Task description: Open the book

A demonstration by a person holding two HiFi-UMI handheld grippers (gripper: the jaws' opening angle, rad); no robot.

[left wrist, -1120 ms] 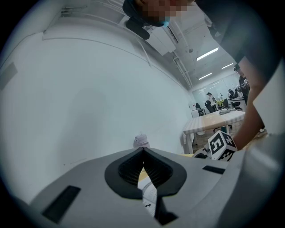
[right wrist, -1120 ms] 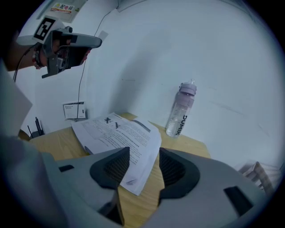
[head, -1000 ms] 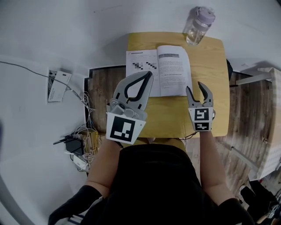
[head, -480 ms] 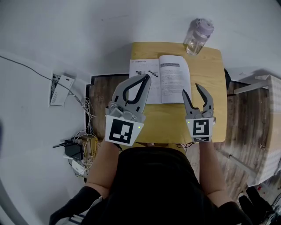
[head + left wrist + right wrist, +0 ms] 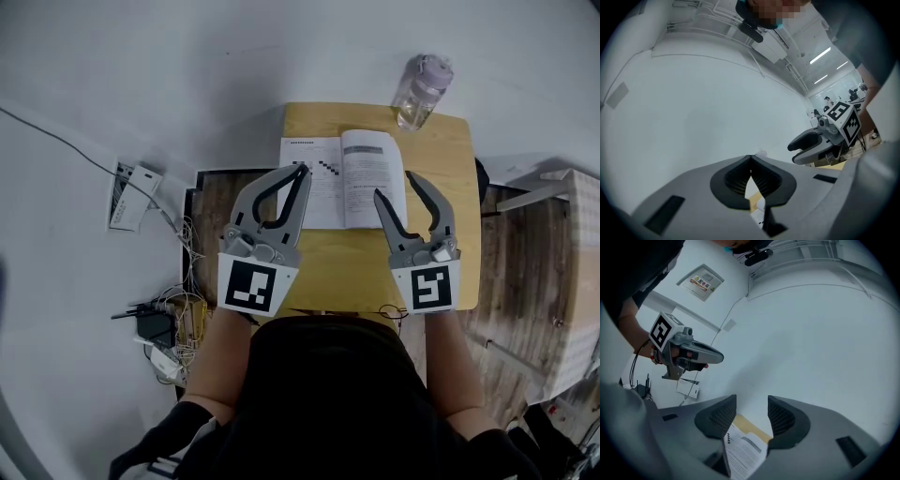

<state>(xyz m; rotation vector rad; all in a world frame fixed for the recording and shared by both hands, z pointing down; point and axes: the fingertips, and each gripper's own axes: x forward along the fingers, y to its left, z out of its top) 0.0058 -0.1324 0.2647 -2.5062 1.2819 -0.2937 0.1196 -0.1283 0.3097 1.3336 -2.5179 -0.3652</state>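
On the small wooden tabletop ahead of me, the book is lying open and flat with its two printed pages facing up. It is occupying the far left part of the surface, its left page reaching the tabletop's left edge. A clear bottle with a pale lilac cap is standing at the far right corner, just beyond the book and apart from it. I am holding the left tongs over the book's left page with the jaws pressed together at the tips and nothing between them; the left gripper view is showing only a thin slit between the ribbed pads. I am holding the right tongs over the book's right edge with the jaws spread apart and empty. Through that gap, the right gripper view is showing the open pages and a strip of yellow wood below. Neither pair appears to be touching the book. Off to the left, a tangle of cables is sitting near a white box.
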